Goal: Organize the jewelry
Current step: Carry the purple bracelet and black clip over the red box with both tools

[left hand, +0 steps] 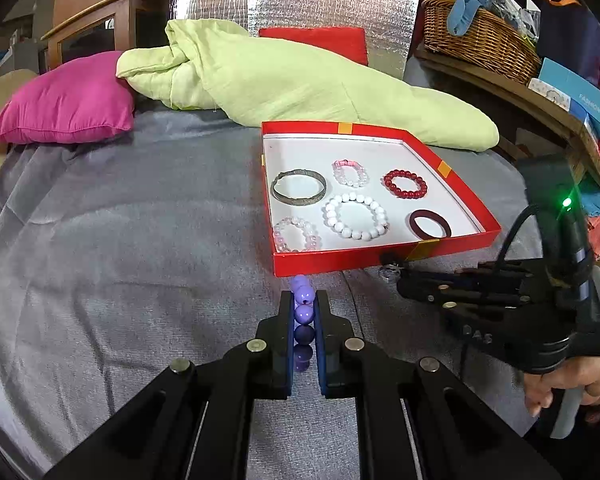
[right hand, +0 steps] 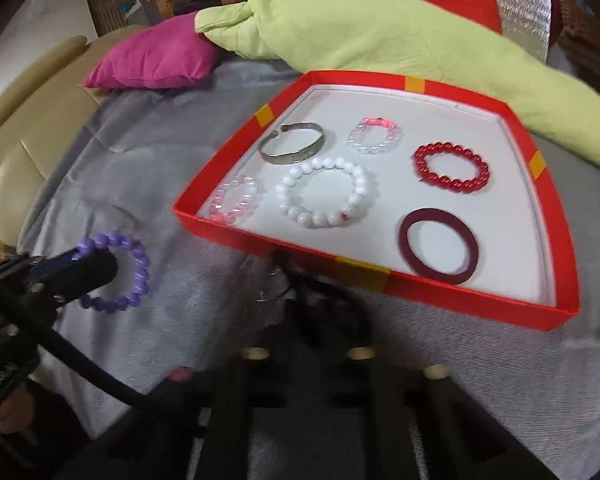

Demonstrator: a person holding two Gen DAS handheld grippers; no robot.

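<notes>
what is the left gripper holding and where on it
The left gripper holds the purple bracelet, clamped across one side of its bead ring.

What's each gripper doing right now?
Left gripper: shut on purple bracelet.
Right gripper: blurred, cannot tell; by red box front wall.

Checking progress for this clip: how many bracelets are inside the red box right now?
6 in the red box: silver bangle, pink-clear beads, red beads, white beads, pale pink beads, dark red bangle. None looks hidden.
</notes>
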